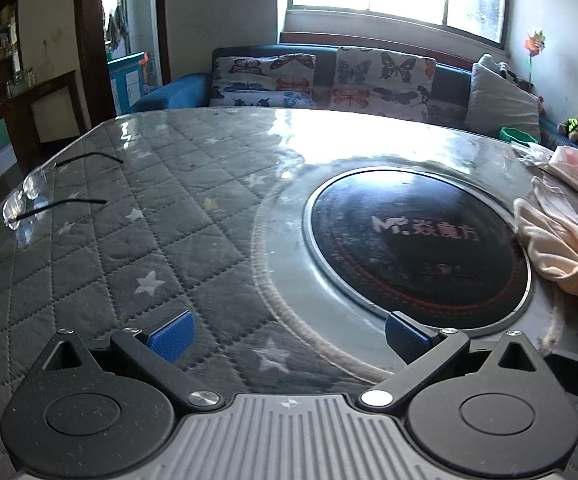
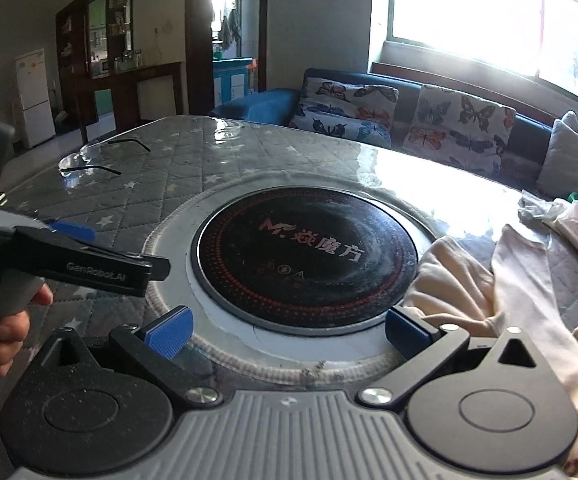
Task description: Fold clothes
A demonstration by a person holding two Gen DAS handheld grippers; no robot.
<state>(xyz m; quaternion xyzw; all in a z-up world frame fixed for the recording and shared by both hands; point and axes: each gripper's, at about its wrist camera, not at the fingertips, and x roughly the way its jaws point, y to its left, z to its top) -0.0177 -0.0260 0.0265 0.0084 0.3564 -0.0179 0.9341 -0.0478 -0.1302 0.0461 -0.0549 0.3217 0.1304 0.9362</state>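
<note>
Blue-padded fingers of the left gripper (image 1: 289,336) stand spread wide above the quilted, star-printed worktop (image 1: 161,216), holding nothing. Likewise the right gripper (image 2: 287,330) is spread and empty, hanging over the near rim of the round black cooktop (image 2: 305,256) set into the worktop. Cream clothes (image 2: 489,280) lie crumpled just right of the cooktop. Eyeglasses (image 1: 33,192) rest at the worktop's far left edge.
</note>
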